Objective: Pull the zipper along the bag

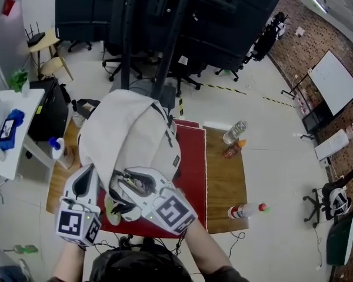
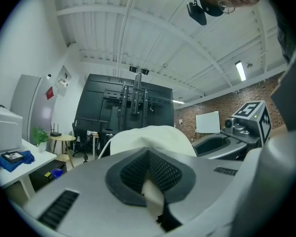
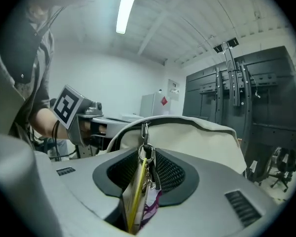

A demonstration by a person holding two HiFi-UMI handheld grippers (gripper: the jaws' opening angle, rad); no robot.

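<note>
A cream backpack [image 1: 129, 134] lies on a red mat [image 1: 191, 175] on the wooden table. My left gripper [image 1: 92, 175] is at the bag's near left edge, shut on a strip of cream bag fabric [image 2: 153, 197]. My right gripper [image 1: 120, 188] comes in from the right at the bag's near end. In the right gripper view the metal zipper pull [image 3: 145, 132] hangs from the bag's rim [image 3: 197, 125]. Its key ring and yellow and purple tags [image 3: 138, 191] sit pinched between the jaws of the right gripper [image 3: 147, 157]. The zipper track itself is mostly hidden.
A clear bottle [image 1: 234, 133] and a small orange item [image 1: 230, 151] stand on the bare wood right of the mat. A red-capped bottle [image 1: 245, 211] lies near the front edge. A white side table [image 1: 6, 134] stands left; dark racks and office chairs behind.
</note>
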